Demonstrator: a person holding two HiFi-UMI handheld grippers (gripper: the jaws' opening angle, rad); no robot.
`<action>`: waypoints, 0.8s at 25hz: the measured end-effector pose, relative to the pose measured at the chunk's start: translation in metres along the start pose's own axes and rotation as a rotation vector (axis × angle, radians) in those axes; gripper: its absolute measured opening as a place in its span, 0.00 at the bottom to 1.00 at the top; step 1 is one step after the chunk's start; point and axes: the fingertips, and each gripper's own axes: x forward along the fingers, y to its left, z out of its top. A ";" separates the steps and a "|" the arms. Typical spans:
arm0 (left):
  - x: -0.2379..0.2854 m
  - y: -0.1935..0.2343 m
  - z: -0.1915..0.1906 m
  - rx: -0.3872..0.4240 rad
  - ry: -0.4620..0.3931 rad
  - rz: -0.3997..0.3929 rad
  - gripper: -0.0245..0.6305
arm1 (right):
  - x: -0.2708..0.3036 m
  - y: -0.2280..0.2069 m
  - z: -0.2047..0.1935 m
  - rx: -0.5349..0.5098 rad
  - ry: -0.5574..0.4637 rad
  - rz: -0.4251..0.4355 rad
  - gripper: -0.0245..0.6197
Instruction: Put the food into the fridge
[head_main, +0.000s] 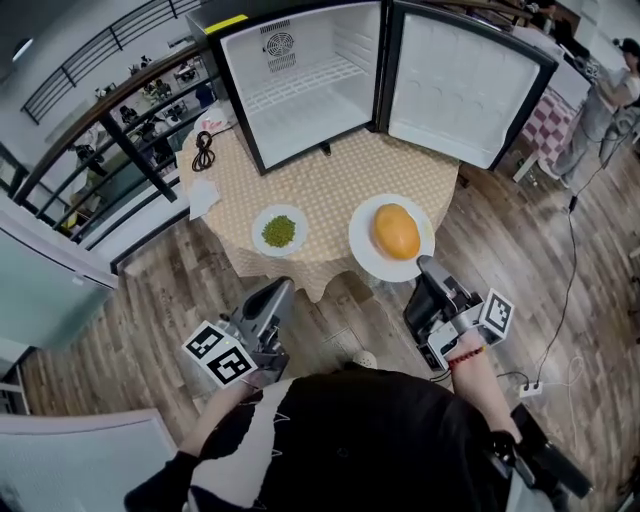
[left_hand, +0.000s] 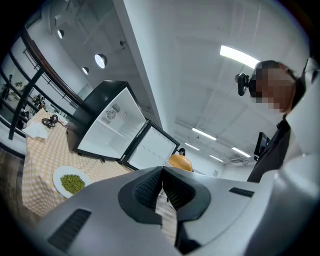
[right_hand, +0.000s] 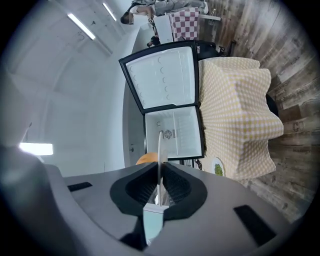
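A big white plate (head_main: 362, 250) with an orange, rounded piece of food (head_main: 397, 231) lies at the table's near right edge. My right gripper (head_main: 425, 265) is shut on that plate's near rim; in the right gripper view the thin white rim (right_hand: 160, 150) stands edge-on between the pads, with the orange food (right_hand: 146, 159) behind it. A small plate (head_main: 262, 222) of green food (head_main: 279, 231) lies to the left. My left gripper (head_main: 283, 288) hangs off the table's near edge, shut on nothing (left_hand: 161, 172). The mini fridge (head_main: 300, 80) stands open at the table's back.
The fridge door (head_main: 460, 85) swings out to the right over the table (head_main: 320, 190), which wears a checked cloth. A black cable (head_main: 204, 150) and a white paper lie at the table's left. A railing runs along the left, and a person stands far right.
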 end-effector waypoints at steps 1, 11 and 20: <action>0.009 0.001 0.002 0.003 -0.002 0.004 0.06 | 0.004 0.002 0.009 -0.002 0.003 0.005 0.10; 0.071 0.006 -0.002 0.009 -0.011 0.053 0.06 | 0.025 -0.001 0.074 0.006 0.065 -0.001 0.10; 0.084 0.003 -0.009 0.022 -0.038 0.105 0.06 | 0.034 -0.007 0.092 0.019 0.135 0.006 0.10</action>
